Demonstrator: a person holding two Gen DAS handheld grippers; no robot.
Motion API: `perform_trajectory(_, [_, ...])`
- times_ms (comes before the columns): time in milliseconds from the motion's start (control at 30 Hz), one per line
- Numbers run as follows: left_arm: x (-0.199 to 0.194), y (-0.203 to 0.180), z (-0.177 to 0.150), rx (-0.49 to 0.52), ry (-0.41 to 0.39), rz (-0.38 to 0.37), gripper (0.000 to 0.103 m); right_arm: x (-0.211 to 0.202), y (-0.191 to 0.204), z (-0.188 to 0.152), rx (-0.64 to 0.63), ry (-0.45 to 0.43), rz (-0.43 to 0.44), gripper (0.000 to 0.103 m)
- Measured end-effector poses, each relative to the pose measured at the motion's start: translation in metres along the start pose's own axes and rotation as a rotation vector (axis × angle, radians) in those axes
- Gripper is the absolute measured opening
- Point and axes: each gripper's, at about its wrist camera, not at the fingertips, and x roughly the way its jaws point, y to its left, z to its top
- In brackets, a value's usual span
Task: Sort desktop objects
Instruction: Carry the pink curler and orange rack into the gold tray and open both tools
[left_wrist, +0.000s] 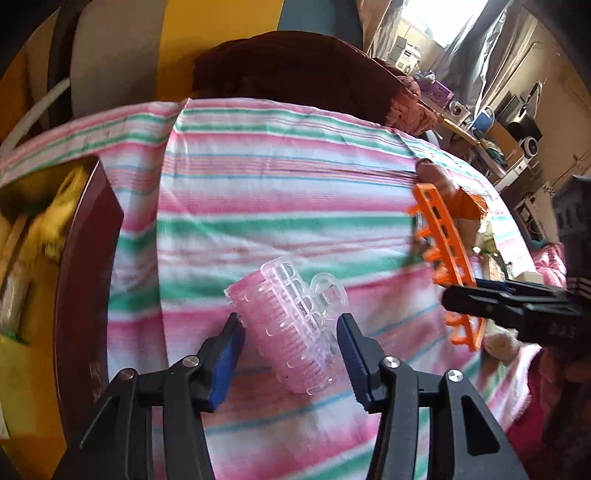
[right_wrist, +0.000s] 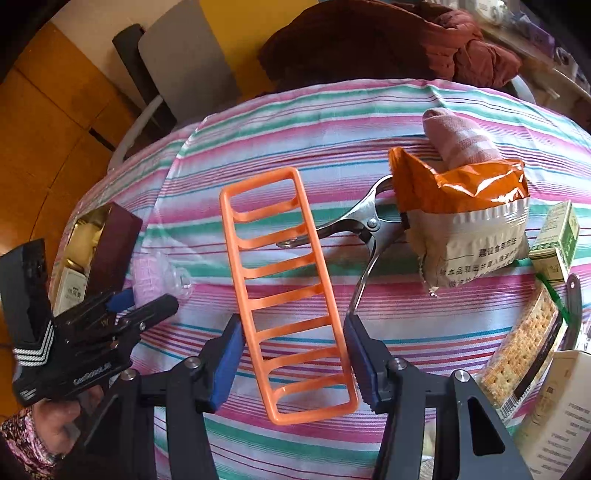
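A pink hair roller with a clear plastic clip (left_wrist: 291, 325) lies on the striped cloth between the fingers of my left gripper (left_wrist: 290, 332); the jaws stand around it, apart from its sides as far as I can see. It also shows in the right wrist view (right_wrist: 155, 278). An orange plastic ladder-shaped rack (right_wrist: 288, 291) sits between the fingers of my right gripper (right_wrist: 293, 336), whose pads are at or near its long edges. In the left wrist view the rack (left_wrist: 448, 266) appears lifted on edge, held by the right gripper (left_wrist: 480, 299).
A dark red box (right_wrist: 114, 240) with packets stands at the left (left_wrist: 85, 280). Metal tongs (right_wrist: 354, 229), an orange snack bag (right_wrist: 469, 221), a folded pink cloth (right_wrist: 458, 136), a green box (right_wrist: 557, 236) and a cracker pack (right_wrist: 524, 343) lie at the right.
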Motion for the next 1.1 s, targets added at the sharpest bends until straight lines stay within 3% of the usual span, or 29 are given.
perform_trajectory(67, [-0.003,-0.001,-0.006,-0.019,0.008,0.001,0.065,0.002,0.002,-0.001,-0.023,0.013,-0.006,0.055])
perform_trajectory(100, [-0.004,-0.001,-0.007,-0.034,0.012,0.005,0.066,0.004,0.003,-0.001,-0.033,0.019,-0.014,0.055])
perform_trajectory(200, [0.0,-0.003,-0.002,-0.053,0.023,0.033,0.066,0.008,0.01,-0.003,-0.064,0.032,-0.027,0.054])
perform_trajectory(300, [0.005,-0.002,0.007,-0.079,0.023,0.047,0.067,0.006,0.012,-0.004,-0.068,0.024,0.013,0.053])
perform_trajectory(467, [0.01,-0.009,0.007,-0.006,-0.015,0.09,0.062,-0.001,0.005,-0.002,-0.011,-0.016,0.061,0.053])
perform_trajectory(633, [0.002,-0.007,-0.006,-0.006,-0.02,0.027,0.062,-0.012,0.0,0.002,0.058,-0.08,0.2,0.051])
perform_trajectory(800, [-0.012,0.002,-0.016,-0.053,-0.033,-0.026,0.062,-0.02,0.005,0.003,0.066,-0.127,0.276,0.05])
perform_trajectory(1100, [-0.058,-0.004,-0.022,-0.003,-0.119,-0.095,0.062,-0.038,0.004,0.003,0.105,-0.223,0.422,0.05])
